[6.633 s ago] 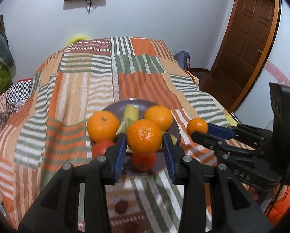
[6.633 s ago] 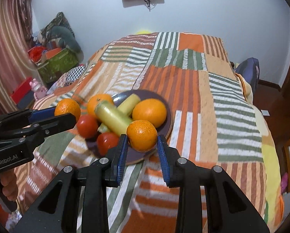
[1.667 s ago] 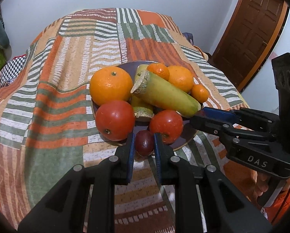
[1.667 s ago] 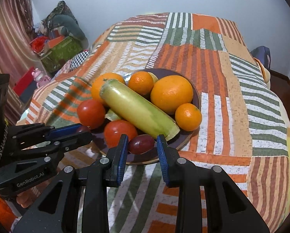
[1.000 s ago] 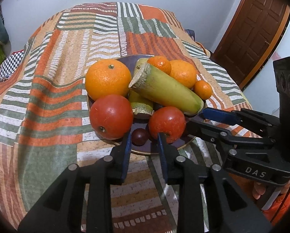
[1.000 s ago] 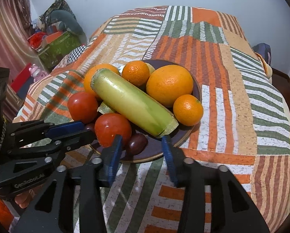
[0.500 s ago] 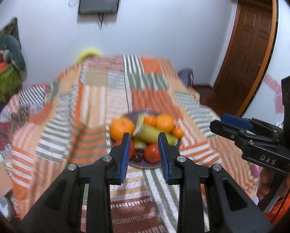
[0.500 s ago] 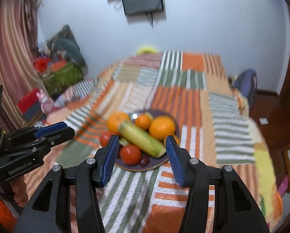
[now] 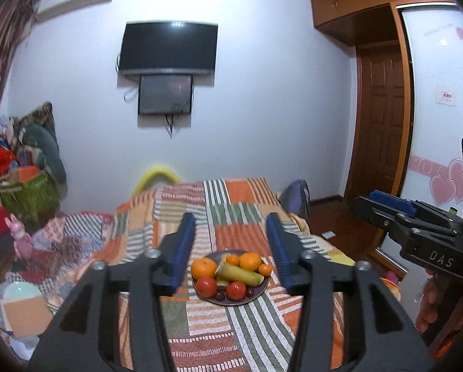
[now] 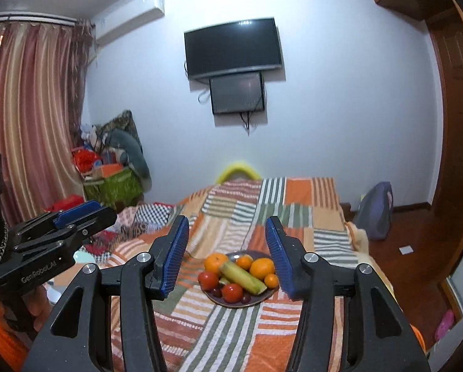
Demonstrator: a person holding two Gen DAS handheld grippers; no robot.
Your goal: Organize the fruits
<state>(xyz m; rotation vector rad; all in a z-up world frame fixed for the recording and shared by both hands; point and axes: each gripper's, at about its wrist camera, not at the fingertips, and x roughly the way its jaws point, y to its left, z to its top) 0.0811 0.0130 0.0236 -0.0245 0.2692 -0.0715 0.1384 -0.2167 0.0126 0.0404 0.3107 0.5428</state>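
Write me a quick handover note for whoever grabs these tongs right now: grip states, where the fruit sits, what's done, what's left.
Left tongs: empty, jaws opening, held well back from the bed.
Right tongs: empty, jaws opening, also held back.
Plate sits on the striped bedspread, holding oranges, tomatoes, two dark grapes and a long green-yellow piece.
Done: all visible fruit is on the plate.
Left: apparently nothing; no loose fruit shows on the bedspread.

I see open striped bedspread point(image 10: 237, 334) on every side of the fruit plate point(image 10: 256, 302); clutter point(image 10: 110, 183) piles well left of the plate, against the wall.
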